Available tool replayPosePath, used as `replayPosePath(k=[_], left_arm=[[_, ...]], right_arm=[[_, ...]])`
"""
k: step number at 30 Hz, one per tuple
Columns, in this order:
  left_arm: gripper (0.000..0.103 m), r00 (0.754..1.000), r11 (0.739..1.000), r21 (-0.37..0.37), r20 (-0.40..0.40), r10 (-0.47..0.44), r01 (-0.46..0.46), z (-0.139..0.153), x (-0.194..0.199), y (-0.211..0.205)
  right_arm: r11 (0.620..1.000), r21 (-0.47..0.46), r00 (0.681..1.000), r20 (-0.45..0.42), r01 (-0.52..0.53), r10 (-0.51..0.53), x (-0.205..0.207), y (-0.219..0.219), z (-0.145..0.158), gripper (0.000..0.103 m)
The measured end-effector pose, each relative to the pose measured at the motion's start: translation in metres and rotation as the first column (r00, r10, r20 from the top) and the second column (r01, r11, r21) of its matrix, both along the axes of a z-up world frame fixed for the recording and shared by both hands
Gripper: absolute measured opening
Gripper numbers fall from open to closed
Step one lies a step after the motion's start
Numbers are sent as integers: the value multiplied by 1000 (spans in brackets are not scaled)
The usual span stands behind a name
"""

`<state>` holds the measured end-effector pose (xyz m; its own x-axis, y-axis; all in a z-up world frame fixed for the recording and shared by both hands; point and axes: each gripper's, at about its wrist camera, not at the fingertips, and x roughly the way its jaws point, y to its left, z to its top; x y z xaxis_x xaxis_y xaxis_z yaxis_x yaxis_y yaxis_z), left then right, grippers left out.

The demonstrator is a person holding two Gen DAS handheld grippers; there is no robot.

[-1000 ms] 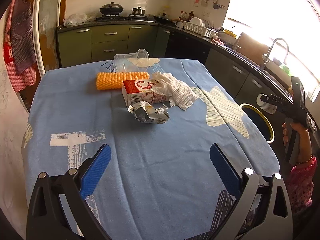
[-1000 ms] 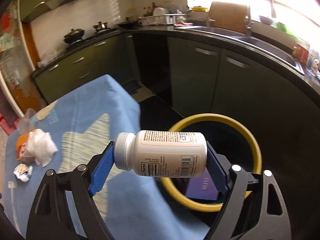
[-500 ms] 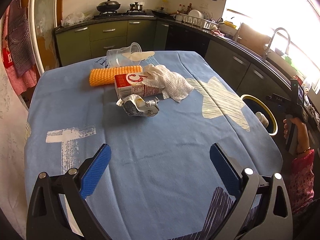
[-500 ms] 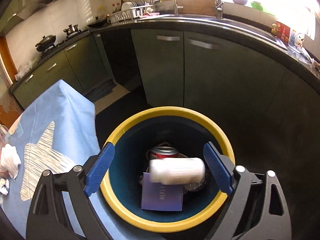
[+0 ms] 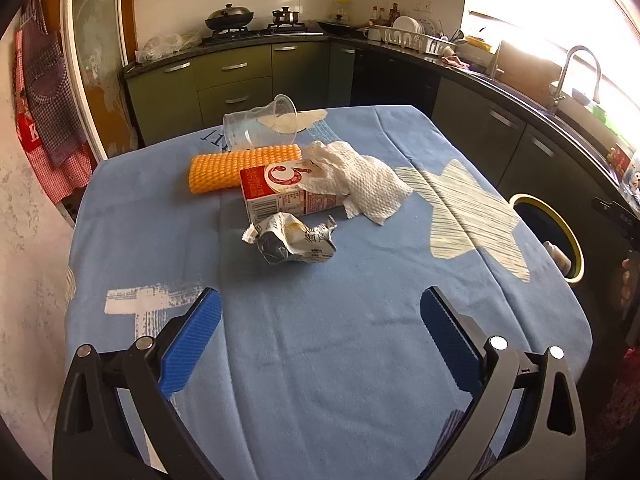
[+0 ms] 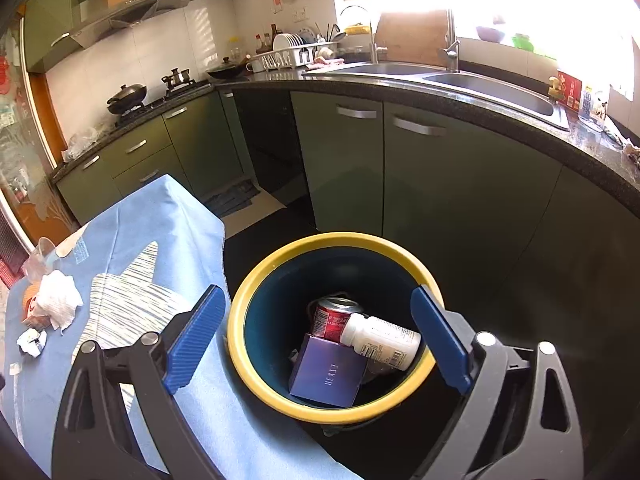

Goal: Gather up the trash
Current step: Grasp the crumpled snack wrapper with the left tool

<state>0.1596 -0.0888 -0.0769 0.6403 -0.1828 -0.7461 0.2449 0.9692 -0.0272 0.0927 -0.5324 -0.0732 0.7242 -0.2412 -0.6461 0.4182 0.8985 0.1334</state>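
A: From the left wrist, what's on the blue tablecloth (image 5: 340, 360)?

B: Five pieces: one clear plastic cup (image 5: 260, 126) on its side, one orange sponge (image 5: 240, 166), one red-and-white carton (image 5: 288, 192), one white paper towel (image 5: 360, 184) draped over the carton, one crumpled wrapper (image 5: 294, 240) in front. The left gripper (image 5: 320, 328) hangs over bare cloth, jaws wide, nothing between them.

A: And the right wrist?

B: The right gripper (image 6: 316, 336) has just been opening; its jaws are spread and empty above the yellow-rimmed bin (image 6: 256, 300). Inside lie three things: one white bottle (image 6: 380, 338), one red can (image 6: 334, 318), one purple box (image 6: 326, 374).
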Motion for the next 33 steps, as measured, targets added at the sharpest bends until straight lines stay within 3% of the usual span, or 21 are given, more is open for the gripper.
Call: replayPosePath(k=[14, 21, 26, 33], left_arm=[[98, 990, 995, 59, -109, 89, -82, -58, 97, -4], [95, 993, 994, 65, -63, 97, -93, -57, 105, -4], [76, 993, 995, 60, -81, 86, -82, -61, 106, -4], [72, 996, 997, 42, -55, 71, -69, -49, 93, 4]], right_arm=[[999, 7, 997, -48, -54, 54, 6, 14, -8, 90], [995, -2, 993, -69, -101, 101, 8, 29, -10, 90], [994, -9, 991, -74, -108, 108, 6, 33, -9, 90], [993, -25, 992, -55, -119, 118, 1, 39, 3, 90]])
